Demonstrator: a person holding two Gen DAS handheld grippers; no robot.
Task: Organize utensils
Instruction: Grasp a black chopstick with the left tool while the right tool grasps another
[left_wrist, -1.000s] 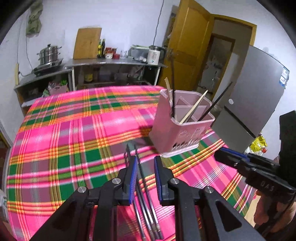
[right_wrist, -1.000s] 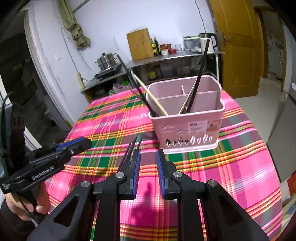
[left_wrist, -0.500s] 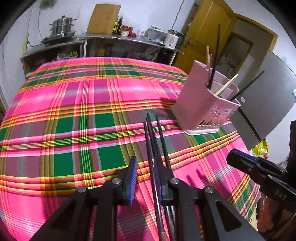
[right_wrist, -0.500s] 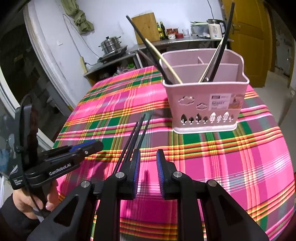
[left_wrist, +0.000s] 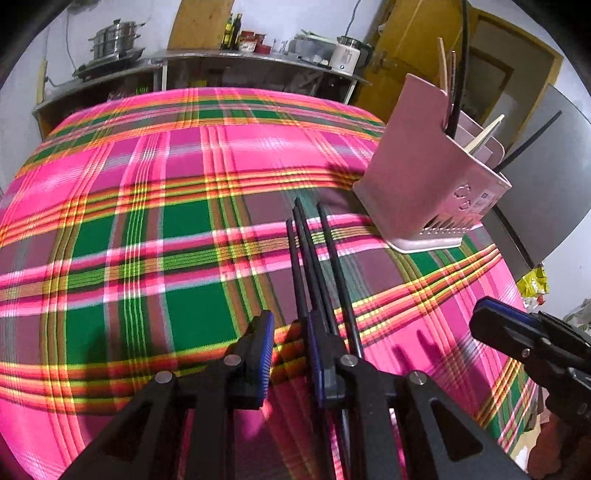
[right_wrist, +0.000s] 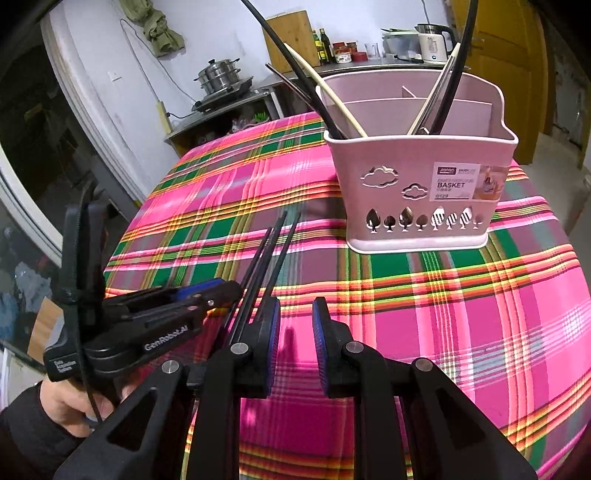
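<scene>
Three black chopsticks (left_wrist: 314, 254) lie side by side on the plaid tablecloth (left_wrist: 147, 221), their tips toward the pink utensil basket (left_wrist: 424, 192). My left gripper (left_wrist: 290, 343) is open and low over the cloth, its right finger lying over the chopsticks' near ends. My right gripper (right_wrist: 295, 325) is open and empty, just right of the chopsticks (right_wrist: 273, 251). The basket (right_wrist: 421, 184) holds several black and pale chopsticks upright. The left gripper also shows in the right wrist view (right_wrist: 221, 291), and the right gripper in the left wrist view (left_wrist: 491, 321).
A steel counter (left_wrist: 240, 59) with pots, bottles and a kettle stands behind the table. A yellow door (left_wrist: 399, 48) and a grey fridge (left_wrist: 546, 177) are at the right. The table edge curves close below both grippers.
Both grippers have dropped lower and moved closer to the lying chopsticks and the basket. The left gripper's right finger now lies over the chopsticks' near ends. The jaws stay open.
</scene>
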